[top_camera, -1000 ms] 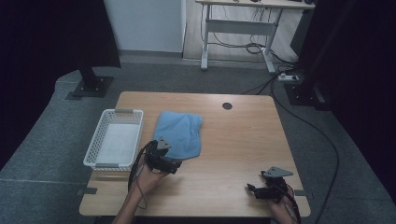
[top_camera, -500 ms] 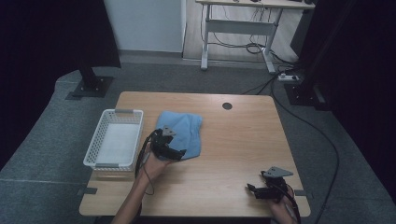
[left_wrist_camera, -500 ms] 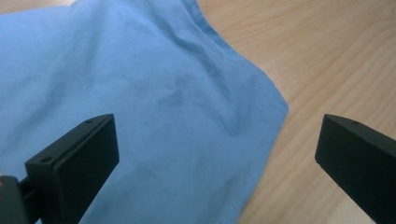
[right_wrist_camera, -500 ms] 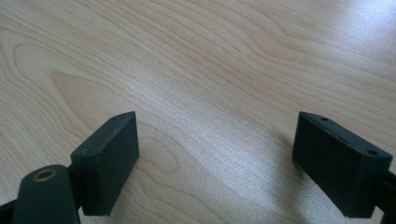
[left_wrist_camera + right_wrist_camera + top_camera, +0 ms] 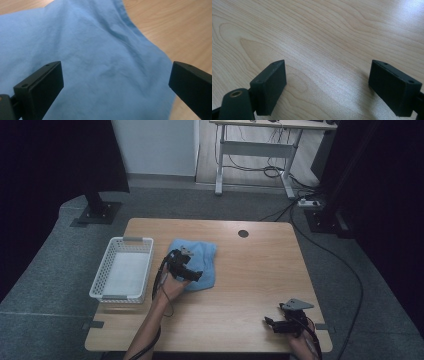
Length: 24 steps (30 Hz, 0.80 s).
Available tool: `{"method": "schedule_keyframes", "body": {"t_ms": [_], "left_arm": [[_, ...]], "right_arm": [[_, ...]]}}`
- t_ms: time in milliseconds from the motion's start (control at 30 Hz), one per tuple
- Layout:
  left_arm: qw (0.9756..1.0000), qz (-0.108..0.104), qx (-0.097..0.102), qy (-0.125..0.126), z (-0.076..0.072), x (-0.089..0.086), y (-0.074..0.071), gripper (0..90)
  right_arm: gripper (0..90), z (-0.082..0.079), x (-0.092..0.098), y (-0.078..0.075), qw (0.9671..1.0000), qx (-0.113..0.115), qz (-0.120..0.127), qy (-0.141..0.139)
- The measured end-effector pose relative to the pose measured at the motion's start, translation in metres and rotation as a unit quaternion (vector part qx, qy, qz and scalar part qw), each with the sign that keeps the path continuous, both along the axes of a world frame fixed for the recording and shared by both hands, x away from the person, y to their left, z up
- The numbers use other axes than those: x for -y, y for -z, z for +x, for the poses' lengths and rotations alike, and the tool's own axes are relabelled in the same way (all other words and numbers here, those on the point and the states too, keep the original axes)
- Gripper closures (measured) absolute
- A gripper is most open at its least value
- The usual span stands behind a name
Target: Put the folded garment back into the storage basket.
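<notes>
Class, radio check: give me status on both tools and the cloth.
Left tool open, over the cloth. Right tool open, above bare table. Cloth crumpled, beside the basket. Nothing in the way.

left gripper (image 5: pixel 195 275) | moved forward onto blue cloth (image 5: pixel 202 257) | fingers apparently wide

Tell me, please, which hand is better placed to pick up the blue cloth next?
Left, most likely. Its tongs hang open right over the blue cloth, while the right tongs sit open above bare table near the front right corner.
</notes>
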State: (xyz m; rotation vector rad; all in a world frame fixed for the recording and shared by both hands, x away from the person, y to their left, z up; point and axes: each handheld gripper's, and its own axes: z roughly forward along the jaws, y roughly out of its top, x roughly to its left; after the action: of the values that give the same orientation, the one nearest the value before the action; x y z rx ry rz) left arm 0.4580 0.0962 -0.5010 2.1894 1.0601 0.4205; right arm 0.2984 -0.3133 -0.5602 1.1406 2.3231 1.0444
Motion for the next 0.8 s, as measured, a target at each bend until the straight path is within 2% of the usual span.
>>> {"method": "schedule_keyframes", "body": {"t_ms": [133, 200, 233, 333, 400, 467, 533, 600, 667, 800], "left_arm": [[0.9998, 0.015, -0.005, -0.015, 0.012, 0.0, 0.005, 0.0], [0.9997, 0.003, -0.011, -0.019, 0.018, -0.001, 0.008, 0.0], [0.9997, 0.004, -0.011, -0.022, 0.021, 0.0, 0.008, 0.0], [0.9995, 0.017, -0.014, -0.024, 0.026, 0.004, 0.013, 0.0], [0.9989, 0.034, -0.018, -0.027, 0.029, 0.007, 0.017, 0.0], [0.9986, 0.029, -0.027, -0.037, 0.034, 0.007, 0.022, 0.0], [0.9976, 0.038, -0.035, -0.046, 0.037, 0.007, 0.027, 0.0], [0.9965, 0.049, -0.047, -0.049, 0.039, 0.007, 0.032, 0.0], [0.9958, 0.048, -0.06, -0.05, 0.041, 0.007, 0.037, 0.0], [0.995, 0.055, -0.068, -0.049, 0.042, 0.008, 0.038, 0.0]], "right_arm": [[14.3, 0.0, 0.0, 0.0, 1.0, 0.0, 0.0, -0.001], [14.3, 0.0, 0.0, 0.0, 1.0, 0.0, 0.0, -0.001], [14.3, 0.0, 0.0, 0.0, 1.0, 0.0, 0.0, -0.001], [14.3, 0.0, 0.0, 0.0, 1.0, 0.0, 0.0, -0.001], [14.3, 0.0, 0.0, 0.0, 1.0, 0.0, 0.0, -0.001], [14.3, 0.0, 0.0, 0.0, 1.0, 0.0, 0.0, -0.001], [14.3, 0.0, 0.0, 0.0, 1.0, 0.0, 0.0, -0.001], [14.3, 0.0, 0.0, 0.0, 1.0, 0.0, 0.0, -0.001], [14.3, 0.0, 0.0, 0.0, 1.0, 0.0, 0.0, -0.001], [14.3, 0.0, 0.0, 0.0, 1.0, 0.0, 0.0, -0.001]]}}
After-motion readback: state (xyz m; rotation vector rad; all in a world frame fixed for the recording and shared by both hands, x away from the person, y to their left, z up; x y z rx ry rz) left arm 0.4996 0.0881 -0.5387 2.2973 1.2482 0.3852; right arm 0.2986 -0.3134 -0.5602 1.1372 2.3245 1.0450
